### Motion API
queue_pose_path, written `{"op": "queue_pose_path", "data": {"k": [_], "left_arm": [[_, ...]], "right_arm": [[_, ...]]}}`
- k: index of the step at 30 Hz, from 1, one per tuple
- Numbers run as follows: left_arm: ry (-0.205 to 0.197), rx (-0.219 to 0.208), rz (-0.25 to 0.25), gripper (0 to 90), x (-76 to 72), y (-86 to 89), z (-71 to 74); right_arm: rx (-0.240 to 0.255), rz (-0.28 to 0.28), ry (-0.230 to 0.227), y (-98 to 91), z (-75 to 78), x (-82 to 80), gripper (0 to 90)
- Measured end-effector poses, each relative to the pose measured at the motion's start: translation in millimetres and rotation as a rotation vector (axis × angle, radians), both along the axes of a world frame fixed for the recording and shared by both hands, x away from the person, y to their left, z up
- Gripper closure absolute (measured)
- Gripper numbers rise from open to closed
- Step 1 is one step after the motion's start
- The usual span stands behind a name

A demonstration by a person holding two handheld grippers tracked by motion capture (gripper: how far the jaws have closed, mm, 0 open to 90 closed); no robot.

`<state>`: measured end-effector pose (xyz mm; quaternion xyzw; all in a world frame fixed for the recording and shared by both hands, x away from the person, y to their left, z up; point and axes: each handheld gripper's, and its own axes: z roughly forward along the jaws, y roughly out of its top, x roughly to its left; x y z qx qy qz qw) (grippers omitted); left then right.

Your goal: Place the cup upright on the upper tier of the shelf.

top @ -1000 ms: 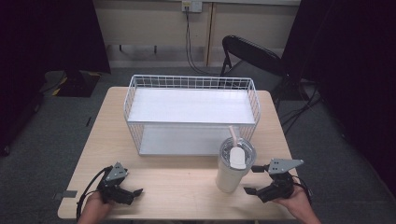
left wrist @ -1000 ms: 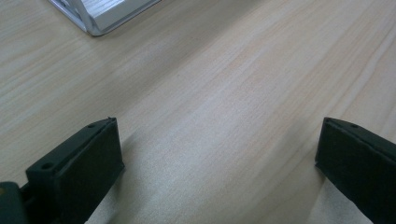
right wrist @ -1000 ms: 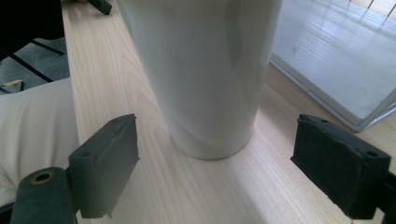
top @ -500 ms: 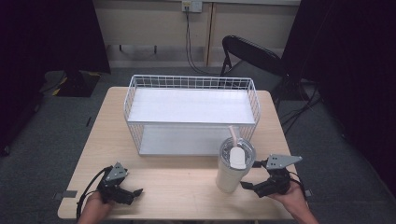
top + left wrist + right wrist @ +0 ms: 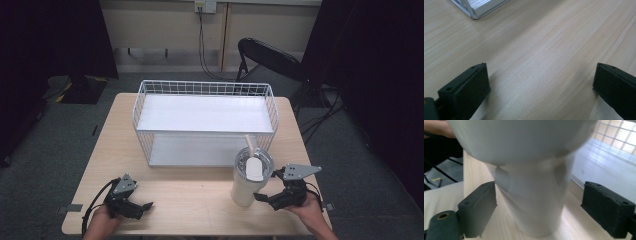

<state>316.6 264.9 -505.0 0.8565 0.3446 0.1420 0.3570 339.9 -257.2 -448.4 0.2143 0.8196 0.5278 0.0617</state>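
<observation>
A white wire basket (image 5: 205, 122) stands on the far half of the wooden table (image 5: 190, 192). A black chair (image 5: 267, 60) stands behind the table on grey carpet (image 5: 55, 145).

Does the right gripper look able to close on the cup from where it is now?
Probably yes. The right gripper is open with the cup already between its jaws; one jaw sits at the cup's side, the other stands off. Nothing lies between them, and the cup stands upright on the table.
</observation>
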Motion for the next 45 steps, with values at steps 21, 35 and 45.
{"op": "queue_pose_path", "data": {"k": [21,35,45], "left_arm": [[0.0,0.0,0.0,0.0,0.0,0.0,0.0],[0.0,0.0,0.0,0.0,0.0,0.0,0.0],[0.0,0.0,0.0,0.0,0.0,0.0,0.0]], "right_arm": [[0.067,-0.002,-0.062,19.1,-1.6,0.0,9.7],[0.087,-0.011,-0.098,23.8,-4.6,0.2,9.0],[0.099,0.01,-0.096,25.1,-5.7,4.1,8.7]]}}
